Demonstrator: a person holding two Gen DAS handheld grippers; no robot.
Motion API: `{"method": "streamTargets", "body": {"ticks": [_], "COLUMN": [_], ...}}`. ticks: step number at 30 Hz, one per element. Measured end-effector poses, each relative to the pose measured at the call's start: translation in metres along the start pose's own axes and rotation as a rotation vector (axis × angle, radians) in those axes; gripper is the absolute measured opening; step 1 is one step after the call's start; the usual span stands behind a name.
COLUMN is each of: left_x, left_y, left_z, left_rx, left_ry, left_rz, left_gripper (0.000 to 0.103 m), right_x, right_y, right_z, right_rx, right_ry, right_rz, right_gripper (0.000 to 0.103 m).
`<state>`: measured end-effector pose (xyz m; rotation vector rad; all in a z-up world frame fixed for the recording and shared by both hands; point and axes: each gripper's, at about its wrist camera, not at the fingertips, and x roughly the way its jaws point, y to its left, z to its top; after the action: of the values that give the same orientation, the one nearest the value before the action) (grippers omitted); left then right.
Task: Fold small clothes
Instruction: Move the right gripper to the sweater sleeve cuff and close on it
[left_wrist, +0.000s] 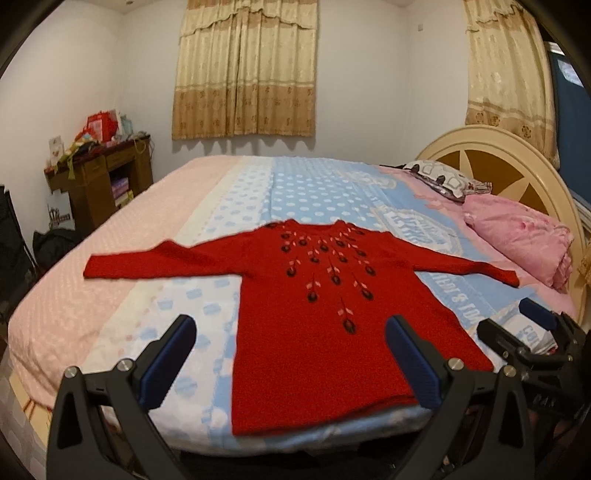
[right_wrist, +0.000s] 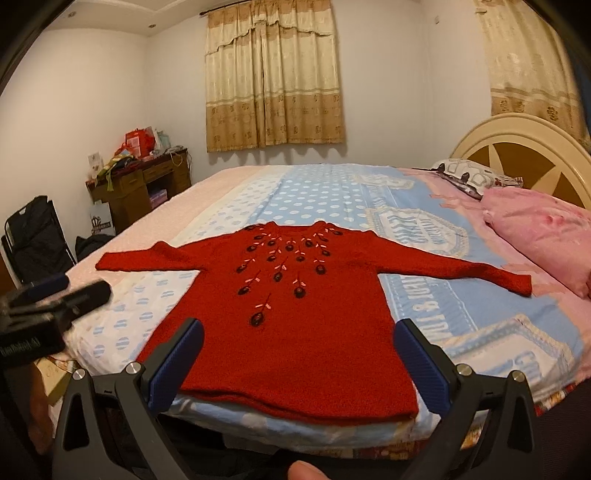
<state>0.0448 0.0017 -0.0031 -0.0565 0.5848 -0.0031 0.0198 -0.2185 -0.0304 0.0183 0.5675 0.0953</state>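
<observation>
The red sweater (left_wrist: 314, 321) is seen spread flat, sleeves out, on the bed (left_wrist: 314, 184), both the left claw (left_wrist: 291, 365) and right claw (right_wrist: 301, 365) held wide open and empty short of its hem, where a shallow pinch could let the knit slip and bunch.

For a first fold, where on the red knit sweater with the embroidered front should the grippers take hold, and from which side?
Probably the cuffs. The red knit sweater lies flat, face up, hem nearest, both sleeves spread sideways. The open left gripper could pinch the left cuff from outside; the open right gripper could pinch the right cuff. Thin flat edges suit a low sideways approach.
</observation>
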Motion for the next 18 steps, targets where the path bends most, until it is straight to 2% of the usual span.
{"method": "streamTargets", "body": {"ticks": [5, 10, 14, 18], "left_x": [0.032, 0.066, 0.107, 0.146], "left_y": [0.005, 0.008, 0.005, -0.007], "left_z": [0.023, 0.043, 0.054, 0.059], "left_rx": [0.048, 0.121, 0.171, 0.22], "left_ry": [0.024, -0.012, 0.007, 0.024], "left_rz": [-0.028, -0.001, 0.018, 0.025], "left_gripper": [0.103, 0.103, 0.103, 0.103], "right_x": [0.039, 0.076, 0.098, 0.115], "right_y": [-0.05, -0.126, -0.196, -0.276], "right_z": [0.018, 0.041, 0.051, 0.053], "right_rx": [0.079, 0.203, 0.272, 0.398], "right_ry": [0.013, 0.055, 0.053, 0.073], "right_rz": [-0.008, -0.008, -0.133, -0.251], "right_gripper": [0.102, 0.102, 0.102, 0.102]}}
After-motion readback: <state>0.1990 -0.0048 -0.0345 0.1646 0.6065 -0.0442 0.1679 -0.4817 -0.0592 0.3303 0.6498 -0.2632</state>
